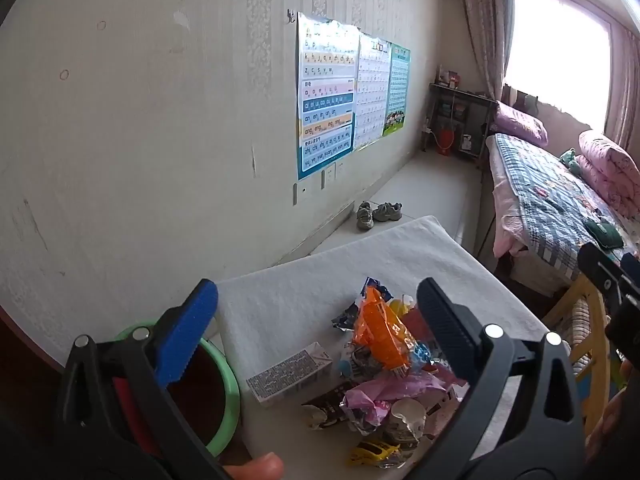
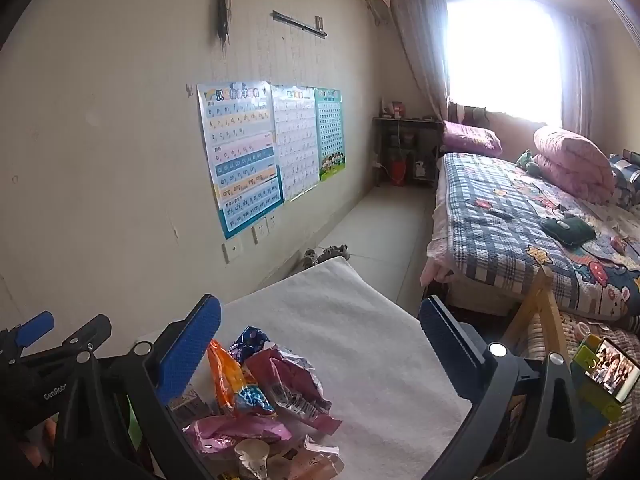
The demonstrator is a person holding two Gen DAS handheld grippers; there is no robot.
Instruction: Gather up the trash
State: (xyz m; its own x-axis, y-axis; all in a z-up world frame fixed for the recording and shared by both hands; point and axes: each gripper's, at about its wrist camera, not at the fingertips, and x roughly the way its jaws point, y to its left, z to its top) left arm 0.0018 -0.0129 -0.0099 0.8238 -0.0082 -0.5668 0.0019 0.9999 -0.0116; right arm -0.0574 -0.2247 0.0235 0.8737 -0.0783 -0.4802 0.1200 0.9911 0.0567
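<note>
Both the left gripper (image 1: 316, 332) and right gripper (image 2: 320, 344) hang spread wide and empty above the wrapper pile (image 1: 384, 368); beside it, the green-rimmed bin (image 1: 224, 384) awaits everything.

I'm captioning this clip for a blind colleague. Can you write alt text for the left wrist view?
The left gripper, jaws wide open and holding nothing, hangs over a pile of wrappers and a small carton on a white-clothed table. A green-rimmed bin sits beside the table on the left, with a wall of posters and a bed behind.
</note>
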